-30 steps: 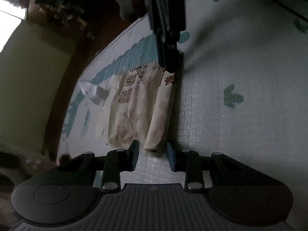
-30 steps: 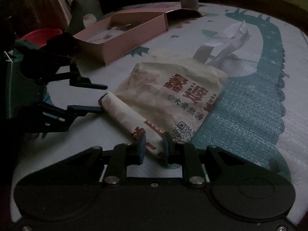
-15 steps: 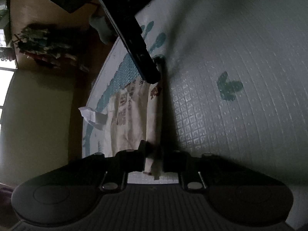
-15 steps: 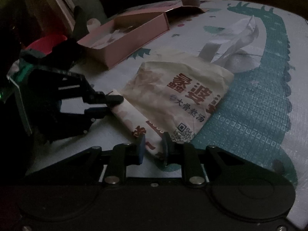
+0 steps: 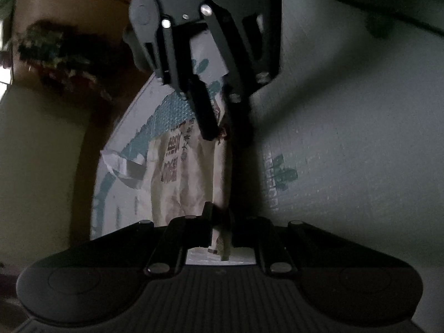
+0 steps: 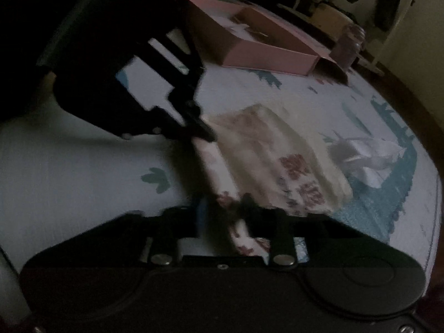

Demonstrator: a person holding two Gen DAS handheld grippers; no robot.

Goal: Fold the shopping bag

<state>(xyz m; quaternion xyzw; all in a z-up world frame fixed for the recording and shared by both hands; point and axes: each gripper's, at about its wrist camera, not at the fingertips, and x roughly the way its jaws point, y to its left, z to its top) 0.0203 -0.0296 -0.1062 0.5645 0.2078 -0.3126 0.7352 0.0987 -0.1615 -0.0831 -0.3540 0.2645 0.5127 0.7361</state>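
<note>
The cream shopping bag (image 5: 191, 177) with red print lies on a white play mat (image 5: 347, 138), one long edge rolled over. My left gripper (image 5: 219, 223) is shut on the near end of that rolled edge. My right gripper (image 5: 222, 133) faces it and pinches the far end. In the right wrist view the bag (image 6: 277, 161) lies ahead, my right gripper (image 6: 224, 208) is shut on its rolled edge, and the left gripper (image 6: 202, 134) holds the other end. The bag's white handles (image 6: 371, 161) trail off to the right.
An open pink box (image 6: 260, 47) sits at the back of the mat. A jar (image 6: 347, 47) stands right of it. The mat has a teal dinosaur pattern (image 6: 388, 202) near the handles. A wall and dark clutter (image 5: 55, 52) lie beyond the mat's edge.
Both grippers have lifted and swung with the rolled edge, turning it over toward the printed side. The left gripper closed on the edge about a second ago.
</note>
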